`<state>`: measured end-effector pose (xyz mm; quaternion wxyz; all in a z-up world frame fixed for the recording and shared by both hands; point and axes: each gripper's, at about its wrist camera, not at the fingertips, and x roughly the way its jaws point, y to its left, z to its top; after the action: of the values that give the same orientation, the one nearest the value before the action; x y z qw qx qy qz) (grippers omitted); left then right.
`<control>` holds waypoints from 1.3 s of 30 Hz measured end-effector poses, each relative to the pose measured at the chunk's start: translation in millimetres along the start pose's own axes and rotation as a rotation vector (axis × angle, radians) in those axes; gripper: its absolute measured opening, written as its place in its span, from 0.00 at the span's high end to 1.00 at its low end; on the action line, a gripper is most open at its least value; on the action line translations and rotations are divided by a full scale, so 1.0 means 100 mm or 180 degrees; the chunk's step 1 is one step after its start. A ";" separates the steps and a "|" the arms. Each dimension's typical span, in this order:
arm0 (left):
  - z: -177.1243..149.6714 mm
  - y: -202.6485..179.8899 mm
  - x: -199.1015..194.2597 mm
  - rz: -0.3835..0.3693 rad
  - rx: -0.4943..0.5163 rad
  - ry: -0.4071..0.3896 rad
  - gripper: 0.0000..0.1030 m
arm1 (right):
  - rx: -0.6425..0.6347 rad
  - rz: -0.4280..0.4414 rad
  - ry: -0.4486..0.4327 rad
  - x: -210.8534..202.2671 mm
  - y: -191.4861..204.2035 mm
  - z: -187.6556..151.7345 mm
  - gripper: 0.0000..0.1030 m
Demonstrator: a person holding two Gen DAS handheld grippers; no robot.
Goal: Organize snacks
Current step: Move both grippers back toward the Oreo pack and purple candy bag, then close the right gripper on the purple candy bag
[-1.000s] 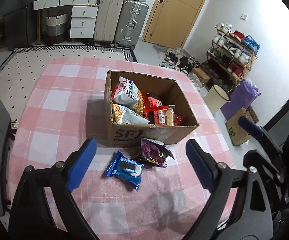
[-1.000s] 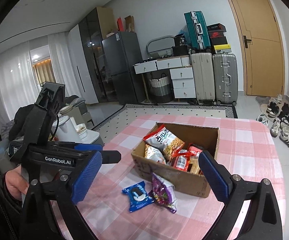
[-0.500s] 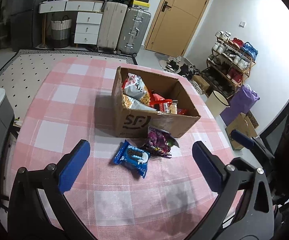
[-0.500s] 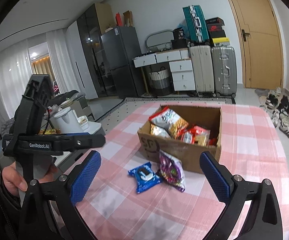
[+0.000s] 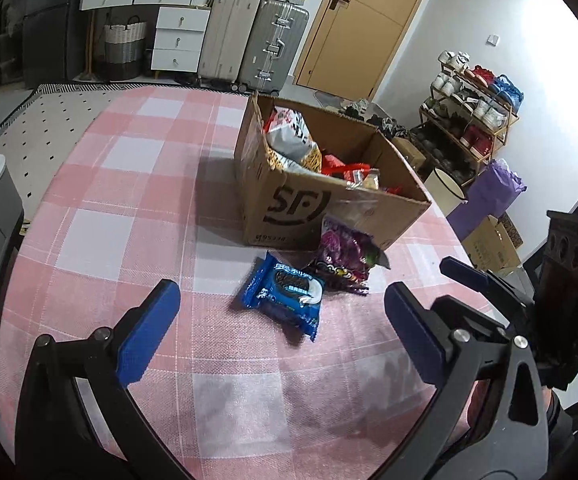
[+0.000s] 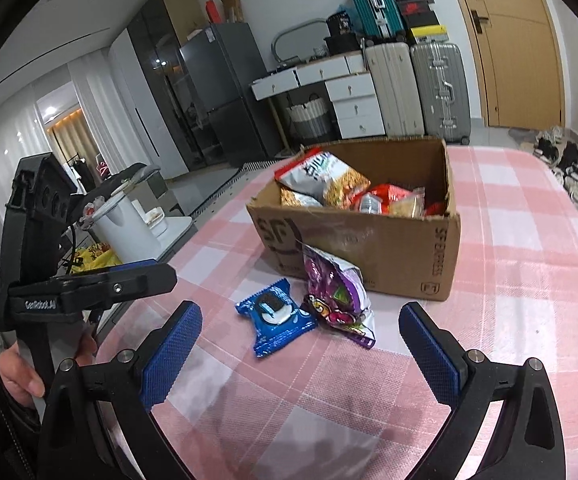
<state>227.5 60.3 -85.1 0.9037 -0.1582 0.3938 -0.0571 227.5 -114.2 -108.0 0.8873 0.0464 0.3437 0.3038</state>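
Both released, nothing grasped: left hand-held gripper [image 5: 277,326] and right hand-held gripper [image 6: 301,350] above the pink checked bench [image 5: 109,216]. Blue cookie pack [image 5: 283,294] flat there, touching purple snack bag [image 5: 343,258], which leans on cardboard box [image 5: 289,212] holding more snacks.

I see a table [image 5: 101,216] covered by a pink-and-white checked cloth. On it sits an open cardboard box [image 5: 289,216] of snacks. Just in front of the box lie a blue cookie packet [image 5: 285,294] and a purple candy bag [image 5: 343,256], whose top leans against the box wall, the two packs touching.
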 end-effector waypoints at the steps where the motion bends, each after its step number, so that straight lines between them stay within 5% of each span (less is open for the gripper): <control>1: -0.01 0.01 0.03 -0.0007 0.0001 0.0010 0.01 | 0.0020 0.0001 0.0023 0.04 -0.03 0.00 0.02; 26: -0.10 0.35 0.63 -0.0090 -0.0200 0.0367 0.01 | 0.0413 0.0170 0.0401 1.03 -0.40 0.15 0.04; 34: -0.10 0.41 0.72 -0.0119 -0.0275 0.0412 0.01 | 0.0411 0.0272 0.0518 1.22 -0.39 0.14 0.31; 36: -0.09 0.43 0.73 -0.0118 -0.0303 0.0420 0.01 | 0.0450 0.0300 0.0522 1.23 -0.42 0.13 0.51; 39: -0.07 0.44 0.75 -0.0111 -0.0355 0.0430 0.01 | 0.0501 0.0343 0.0525 1.22 -0.45 0.11 0.63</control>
<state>272.7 83.1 -156.7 0.8637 -0.2109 0.4536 -0.0613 328.0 -79.7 -184.1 0.8320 0.1091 0.4354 0.3259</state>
